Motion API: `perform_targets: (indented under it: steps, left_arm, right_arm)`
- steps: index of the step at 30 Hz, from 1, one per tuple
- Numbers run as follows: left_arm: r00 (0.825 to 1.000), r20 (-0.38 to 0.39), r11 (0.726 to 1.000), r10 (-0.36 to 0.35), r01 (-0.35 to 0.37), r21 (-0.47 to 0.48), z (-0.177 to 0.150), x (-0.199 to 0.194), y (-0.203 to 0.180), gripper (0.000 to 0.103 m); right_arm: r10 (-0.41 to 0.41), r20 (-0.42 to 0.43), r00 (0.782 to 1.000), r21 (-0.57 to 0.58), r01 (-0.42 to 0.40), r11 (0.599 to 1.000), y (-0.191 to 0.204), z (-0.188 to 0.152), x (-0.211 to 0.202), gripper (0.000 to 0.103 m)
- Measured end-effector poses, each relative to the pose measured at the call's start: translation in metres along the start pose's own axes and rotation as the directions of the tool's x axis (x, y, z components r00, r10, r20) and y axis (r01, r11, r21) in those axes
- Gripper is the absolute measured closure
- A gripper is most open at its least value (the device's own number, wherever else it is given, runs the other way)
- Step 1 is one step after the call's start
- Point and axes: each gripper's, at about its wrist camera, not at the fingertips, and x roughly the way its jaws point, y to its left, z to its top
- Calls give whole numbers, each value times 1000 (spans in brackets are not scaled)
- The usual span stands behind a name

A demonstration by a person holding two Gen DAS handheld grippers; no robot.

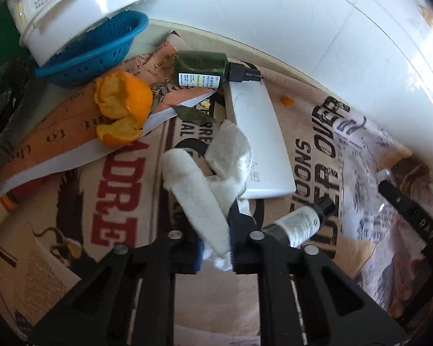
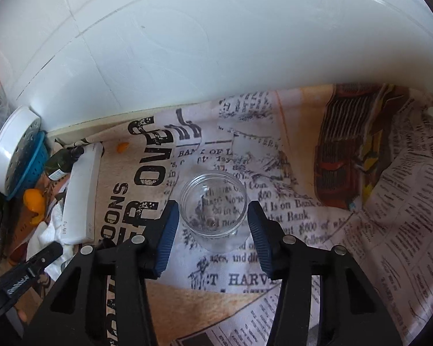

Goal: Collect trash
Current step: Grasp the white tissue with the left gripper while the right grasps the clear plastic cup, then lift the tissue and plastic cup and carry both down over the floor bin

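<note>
left gripper: closed on the crumpled white tissue, blue pads pinching its near end; the rest of the wad trailing forward onto the newsprint cloth.
right gripper: straddling the clear plastic cup, jaws set either side of its wall; a thin gap seeming to show at each pad, so no firm clamp yet.
tissue position: lying against the near end of the white flat box, one fold draped on its edge.
cup position: standing upright on the cloth, mouth up, nothing visible inside, well apart from the litter on the other side.
other litter: orange peel and a dry leaf lying on the paper beside the blue colander; green bottle lying on its side at the box's far end.
step in hand, judged: securing tissue and cup together, ahead of binning.
doing it well: lifting the tissue straight up, clearing the box edge before swinging away, to avoid dragging the box.
cup handling: squeezing gently; thin clear wall likely buckling or popping out under hard pressure.
risk: loose tissue tail snagging the small white tube beside the left jaw.
</note>
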Motion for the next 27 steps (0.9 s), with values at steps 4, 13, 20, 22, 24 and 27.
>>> perform_targets:
  steps: [4, 13, 20, 22, 24, 27]
  left_arm:
    - [1000, 16, 998, -25, 24, 54, -8, -20, 5, 94]
    - [992, 68, 972, -103, 86, 218, -33, -98, 27, 94]
    - [974, 109, 928, -201, 153, 339, -58, -171, 63, 94]
    - [969, 107, 914, -225, 171, 368, -64, -187, 71, 94]
    - [964, 105, 897, -244, 183, 403, -74, -205, 78, 94]
    - [956, 100, 868, -276, 203, 454, -89, -230, 87, 94]
  right_arm:
    - [-7, 22, 1000, 11, 7, 1000, 3, -5, -22, 57]
    - [-27, 102, 994, 35, 24, 999, 28, -40, -101, 57]
    - [-68, 202, 977, 87, 51, 995, 76, -90, -179, 57]
    - [-81, 228, 970, 105, 58, 993, 90, -107, -205, 57]
    - [-91, 250, 964, 120, 63, 991, 103, -123, -225, 57]
    - [-112, 272, 956, 141, 75, 987, 119, -148, -255, 57]
